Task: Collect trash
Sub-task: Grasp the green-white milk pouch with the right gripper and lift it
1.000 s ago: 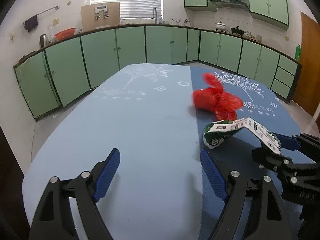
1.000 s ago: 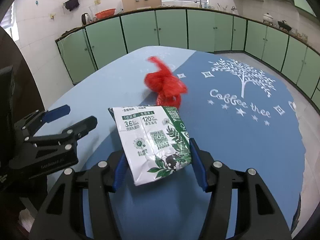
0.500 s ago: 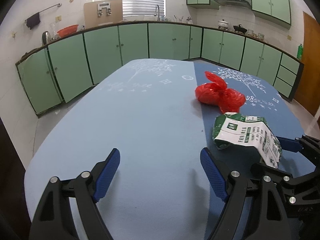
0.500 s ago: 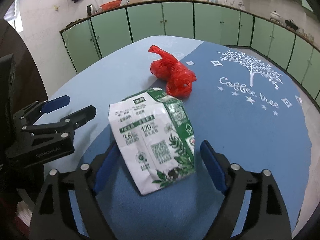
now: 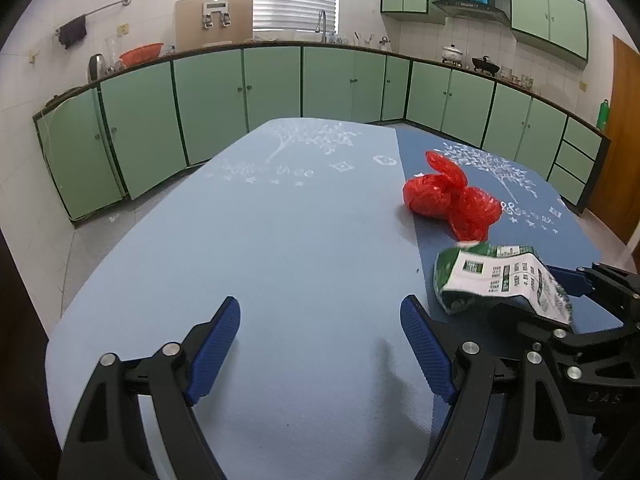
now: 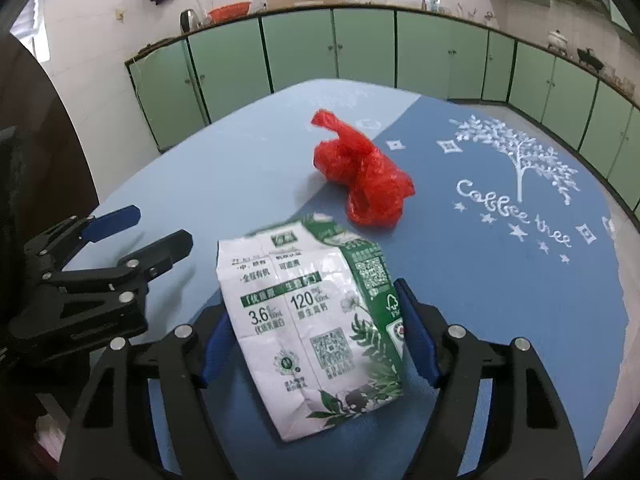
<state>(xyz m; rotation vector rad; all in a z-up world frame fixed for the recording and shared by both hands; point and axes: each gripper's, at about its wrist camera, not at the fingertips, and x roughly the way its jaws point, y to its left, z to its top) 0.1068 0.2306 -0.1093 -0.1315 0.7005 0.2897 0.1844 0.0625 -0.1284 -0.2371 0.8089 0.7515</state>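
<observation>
Two hand-held grippers hover over a counter (image 5: 280,260) covered with a two-tone blue cloth, pale blue on one half and darker blue with a white printed tree and the words "Coffee tree" on the other. Two pieces of trash are in view.

The first is a flattened green-and-white milk carton (image 6: 320,320), crumpled, printed with Chinese text, numbers and two QR codes. It sits between the jaws of the right gripper (image 6: 316,344). Those jaws have just been closing in on it after spreading wider; the blue pads stand right at its two side edges, but the carton's own body hides the contact, so it is hard to make out whether they are pressing. Whether the carton rests on the cloth or is lifted off it cannot be told. In the left wrist view the same carton (image 5: 500,280) shows edge-on, its lower part cut off by the black frame of the right gripper.

The second is one knotted red plastic bag (image 6: 360,176), lying on the cloth just beyond the carton, near the seam between the two blues, apart from both grippers.

The left gripper (image 5: 320,344) has its jaws spread wide over bare pale cloth, holding nothing.

Green cabinets line the walls behind.
</observation>
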